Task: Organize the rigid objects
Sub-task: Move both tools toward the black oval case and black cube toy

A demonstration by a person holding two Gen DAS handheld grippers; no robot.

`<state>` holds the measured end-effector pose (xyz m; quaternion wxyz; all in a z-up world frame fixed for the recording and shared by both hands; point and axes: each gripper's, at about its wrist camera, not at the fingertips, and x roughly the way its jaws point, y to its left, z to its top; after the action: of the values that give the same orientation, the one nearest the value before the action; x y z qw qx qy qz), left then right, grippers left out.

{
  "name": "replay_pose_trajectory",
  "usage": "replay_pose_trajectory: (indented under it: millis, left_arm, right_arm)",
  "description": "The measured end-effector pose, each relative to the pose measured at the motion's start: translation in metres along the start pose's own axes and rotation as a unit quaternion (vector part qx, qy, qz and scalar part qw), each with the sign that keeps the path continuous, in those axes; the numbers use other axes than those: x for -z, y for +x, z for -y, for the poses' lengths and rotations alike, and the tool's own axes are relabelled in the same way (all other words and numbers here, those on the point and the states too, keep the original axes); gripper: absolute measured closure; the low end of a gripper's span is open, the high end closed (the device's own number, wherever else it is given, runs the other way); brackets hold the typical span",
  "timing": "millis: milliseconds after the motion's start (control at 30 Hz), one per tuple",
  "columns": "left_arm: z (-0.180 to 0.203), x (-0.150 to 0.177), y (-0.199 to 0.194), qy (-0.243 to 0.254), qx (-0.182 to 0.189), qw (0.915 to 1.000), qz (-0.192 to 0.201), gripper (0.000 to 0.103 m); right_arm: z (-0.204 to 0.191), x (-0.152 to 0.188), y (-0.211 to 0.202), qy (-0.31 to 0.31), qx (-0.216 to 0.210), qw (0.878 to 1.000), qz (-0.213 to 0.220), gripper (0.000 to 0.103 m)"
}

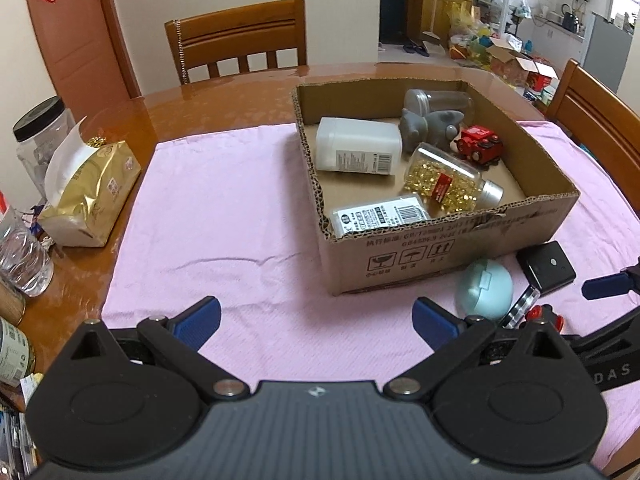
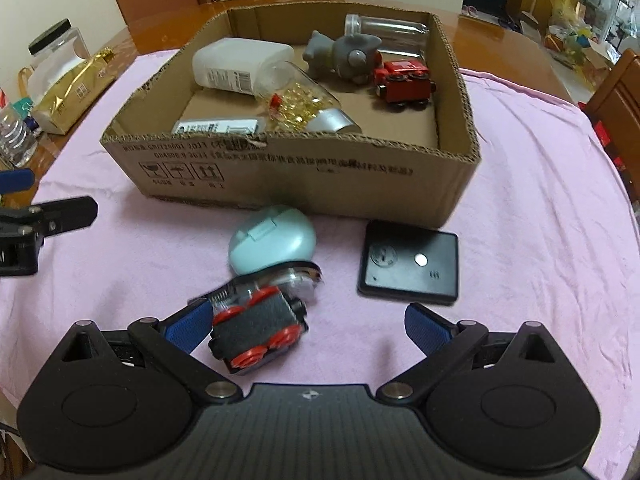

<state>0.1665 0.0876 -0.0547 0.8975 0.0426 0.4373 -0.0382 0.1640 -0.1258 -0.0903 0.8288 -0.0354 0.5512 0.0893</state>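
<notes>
Inside the cardboard box (image 2: 280,168) most stuff's sorted; black toy train (image 2: 256,332), mint case (image 2: 272,240), black square device (image 2: 408,264) remain outside, and I've got both the right gripper (image 2: 308,322) and the left gripper (image 1: 316,318) spread and empty.

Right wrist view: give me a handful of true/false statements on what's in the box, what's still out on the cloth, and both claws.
1. The red toy train lies inside the cardboard box. True.
2. The mint-green oval case is inside the box. False: it sits on the pink cloth, just in front of the box's near wall.
3. The right claw is open, with the black toy car with red wheels beside its left finger. True.
4. The flat black square device rests on top of the mint-green case. False: it lies flat on the cloth to the case's right, apart from it.
5. The left claw is shut on the bottle of yellow capsules. False: it is open and empty; the bottle lies in the box.
</notes>
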Motion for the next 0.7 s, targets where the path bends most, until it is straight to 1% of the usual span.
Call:
replay_pose_trajectory:
  millis: [133,367,433,500,567,700]
  left_arm:
    - [0.002,-0.004,0.003,0.005,0.012,0.9999,0.002,0.002]
    - [0.009,-0.007,0.007,0.024,0.031,0.9992,0.005,0.002]
    - [0.01,-0.007,0.009,0.03,0.035,0.9989,0.003,0.002]
    - [0.012,-0.007,0.01,0.035,0.04,0.9986,0.002,0.002]
    - [0.013,-0.007,0.01,0.038,0.049,0.9981,0.0,0.002]
    - [0.019,-0.005,0.01,0.051,0.068,0.9964,-0.001,0.002]
  right_arm:
    - [0.006,0.008,-0.006,0.012,0.015,1.0,-0.002,0.0]
    - [0.029,0.02,-0.012,0.074,0.033,0.997,0.0,0.0]
    - [0.033,0.022,-0.012,0.083,0.051,0.995,-0.003,0.0]
    - [0.034,0.024,-0.013,0.084,0.054,0.995,-0.003,0.0]
    - [0.032,0.026,-0.014,0.081,0.043,0.996,-0.001,0.0]
    - [0.018,0.027,-0.006,0.05,0.03,0.998,-0.002,0.0]
